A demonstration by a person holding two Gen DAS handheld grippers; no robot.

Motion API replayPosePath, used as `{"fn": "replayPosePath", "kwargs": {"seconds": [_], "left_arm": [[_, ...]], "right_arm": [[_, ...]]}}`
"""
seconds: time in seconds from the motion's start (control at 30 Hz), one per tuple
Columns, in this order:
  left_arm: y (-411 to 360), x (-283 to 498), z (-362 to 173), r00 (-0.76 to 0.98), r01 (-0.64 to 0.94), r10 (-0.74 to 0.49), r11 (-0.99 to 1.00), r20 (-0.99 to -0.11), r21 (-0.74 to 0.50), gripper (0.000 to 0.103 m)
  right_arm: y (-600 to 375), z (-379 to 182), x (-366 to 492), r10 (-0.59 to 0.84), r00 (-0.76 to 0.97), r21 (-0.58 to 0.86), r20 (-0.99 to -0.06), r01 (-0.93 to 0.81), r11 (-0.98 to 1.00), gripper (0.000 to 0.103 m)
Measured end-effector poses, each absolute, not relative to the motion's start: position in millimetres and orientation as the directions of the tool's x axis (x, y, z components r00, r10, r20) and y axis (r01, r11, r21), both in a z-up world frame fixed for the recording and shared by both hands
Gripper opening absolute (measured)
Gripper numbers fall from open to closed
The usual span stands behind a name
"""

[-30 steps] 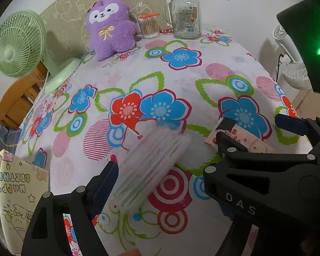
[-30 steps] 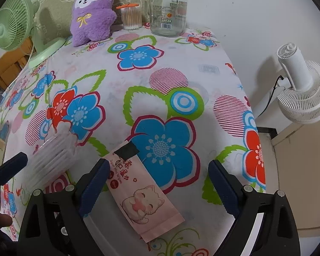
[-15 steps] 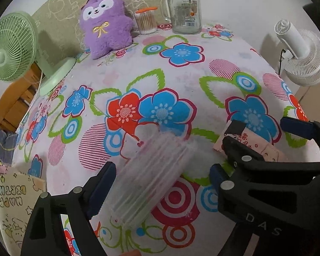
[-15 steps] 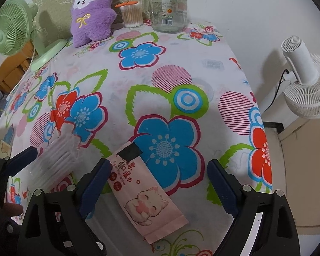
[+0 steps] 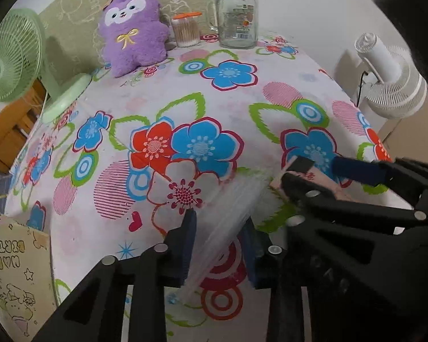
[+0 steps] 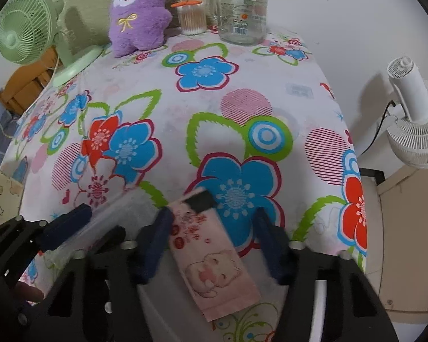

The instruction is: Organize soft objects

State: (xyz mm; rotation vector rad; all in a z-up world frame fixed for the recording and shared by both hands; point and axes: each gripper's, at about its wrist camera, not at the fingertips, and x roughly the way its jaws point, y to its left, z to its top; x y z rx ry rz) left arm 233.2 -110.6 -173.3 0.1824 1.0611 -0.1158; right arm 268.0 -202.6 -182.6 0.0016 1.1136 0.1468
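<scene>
A clear plastic pack of white cotton pads [image 5: 228, 222] lies on the flowered tablecloth [image 5: 214, 91]. My left gripper [image 5: 218, 236] is shut on it, one blue finger on each side. A pink tissue packet with a cat print [image 6: 211, 250] lies at the table's front edge. My right gripper [image 6: 214, 242] is open, and its fingers straddle the packet without squeezing it. The packet [image 5: 308, 176] and the right gripper's fingers [image 5: 356, 168] also show in the left wrist view. A purple plush toy [image 5: 134, 31] sits at the back of the table.
A glass jar [image 5: 238, 17] and a cotton swab tub [image 5: 185, 28] stand at the back. A green fan [image 5: 11, 57] stands at the back left, a white fan [image 5: 391, 77] off the right edge. A patterned paper bag [image 5: 17, 279] stands at the left.
My left gripper has closed on the cotton pad pack. My right gripper has narrowed around the tissue packet. Both views have moved slightly forward.
</scene>
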Motion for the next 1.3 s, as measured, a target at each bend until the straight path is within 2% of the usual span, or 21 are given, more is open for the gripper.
{"fn": "replayPosePath", "kwargs": {"seconds": [0.03,0.1,0.17,0.23,0.6,0.67,0.7,0.73,0.97,1.07,1.17,1.23,1.27,1.3], "left_arm": [[-108.2,233.6,-172.6,0.48,0.178,-0.013,0.98,-0.877,0.083,0.026],[-105.3,233.6,-171.4,0.476,0.173,-0.018,0.982,-0.88,0.074,0.025],[-105.3,231.8,-171.3,0.473,0.177,-0.021,0.981,-0.881,0.072,0.024],[-105.9,230.0,-171.9,0.471,0.182,-0.022,0.981,-0.882,0.073,0.024],[-104.6,226.9,-171.7,0.47,0.181,-0.023,0.981,-0.882,0.071,0.024],[-103.7,226.6,-171.9,0.471,0.18,-0.02,0.981,-0.882,0.074,0.025],[-103.5,226.3,-171.7,0.471,0.18,-0.02,0.981,-0.882,0.074,0.024],[-103.3,226.0,-171.5,0.471,0.18,-0.02,0.981,-0.882,0.074,0.025],[-105.5,219.9,-173.6,0.48,0.199,-0.002,0.974,-0.877,0.107,0.027],[-106.9,215.0,-174.4,0.488,0.2,0.013,0.972,-0.873,0.126,0.028],[-107.9,212.1,-174.8,0.493,0.2,0.021,0.97,-0.87,0.136,0.028],[-106.7,212.2,-173.9,0.488,0.195,0.015,0.973,-0.873,0.126,0.028],[-106.0,212.3,-173.5,0.485,0.193,0.012,0.974,-0.875,0.12,0.028],[-104.9,212.5,-173.2,0.481,0.192,0.007,0.975,-0.877,0.114,0.028]], "right_arm": [[-201.8,-181.8,267.7,0.129,0.43,0.084,-0.893,-0.121,0.989,0.042],[-200.3,-181.2,266.9,0.128,0.431,0.084,-0.893,-0.119,0.989,0.041],[-200.6,-179.7,266.0,0.117,0.439,0.076,-0.891,-0.109,0.991,0.036],[-202.7,-177.1,264.8,0.113,0.443,0.075,-0.89,-0.102,0.992,0.024],[-204.2,-173.9,260.2,0.087,0.446,0.038,-0.891,-0.118,0.992,0.022],[-205.3,-174.0,259.9,0.068,0.437,0.02,-0.897,-0.114,0.993,0.048],[-205.7,-174.4,258.8,0.057,0.436,0.007,-0.898,-0.115,0.993,0.083],[-205.9,-174.0,257.2,0.047,0.45,-0.009,-0.892,-0.121,0.993,0.096],[-216.0,-181.8,251.6,0.124,0.409,0.076,-0.904,-0.131,0.989,0.096],[-214.4,-187.6,250.9,0.11,0.396,0.065,-0.912,-0.125,0.99,0.089],[-208.9,-186.7,250.8,0.043,0.41,-0.004,-0.911,-0.114,0.993,0.076],[-206.8,-183.5,251.0,0.047,0.411,-0.002,-0.911,-0.119,0.993,0.05],[-204.3,-182.1,250.7,0.049,0.408,-0.004,-0.912,-0.126,0.992,0.043],[-201.3,-181.6,250.4,0.046,0.405,-0.01,-0.913,-0.135,0.991,0.043]]}}
